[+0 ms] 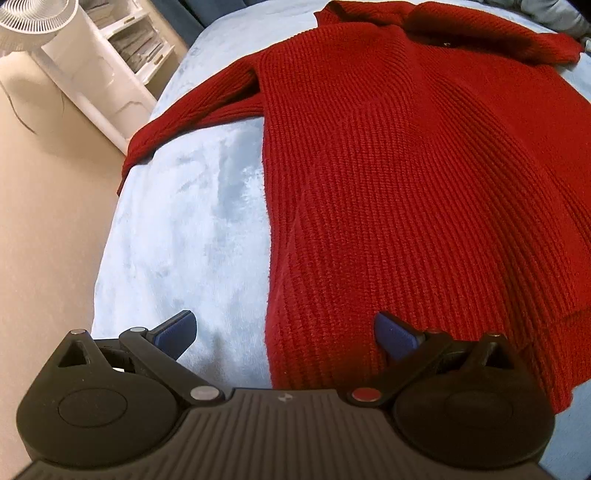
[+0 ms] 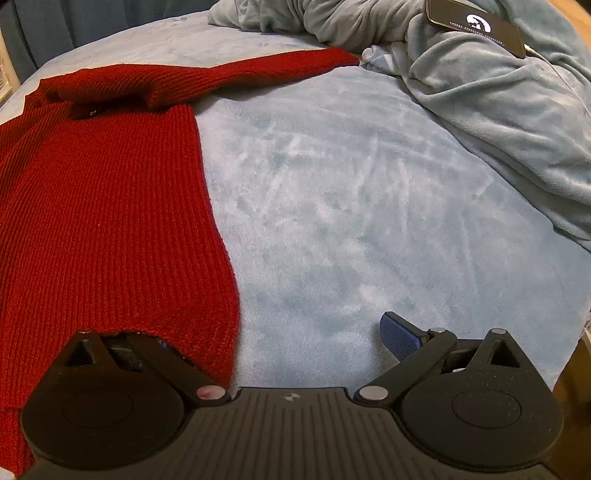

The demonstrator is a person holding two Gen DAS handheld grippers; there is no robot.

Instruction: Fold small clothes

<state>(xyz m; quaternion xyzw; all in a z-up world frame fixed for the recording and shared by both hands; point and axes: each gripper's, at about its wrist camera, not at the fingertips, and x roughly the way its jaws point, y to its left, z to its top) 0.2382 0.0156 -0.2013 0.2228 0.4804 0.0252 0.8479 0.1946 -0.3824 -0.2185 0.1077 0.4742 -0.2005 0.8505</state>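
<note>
A red knitted sweater [image 1: 406,184] lies flat on a light blue bed cover [image 1: 184,240], one sleeve [image 1: 192,110] reaching toward the bed's left edge. My left gripper [image 1: 284,332] is open at the hem's left corner; its right blue pad [image 1: 397,334] rests over the knit, its left pad [image 1: 177,332] over the cover. In the right wrist view the sweater [image 2: 103,221] fills the left, its other sleeve [image 2: 258,70] stretching toward the back. My right gripper [image 2: 284,336] is open at the hem's right corner; the knit hides its left finger, and the right pad [image 2: 399,334] is over bare cover.
A rumpled grey-green fleece blanket [image 2: 498,103] with a black label [image 2: 476,26] is heaped at the back right of the bed. Left of the bed are beige floor [image 1: 48,221], a white shelf unit [image 1: 110,74] and a white fan [image 1: 33,18].
</note>
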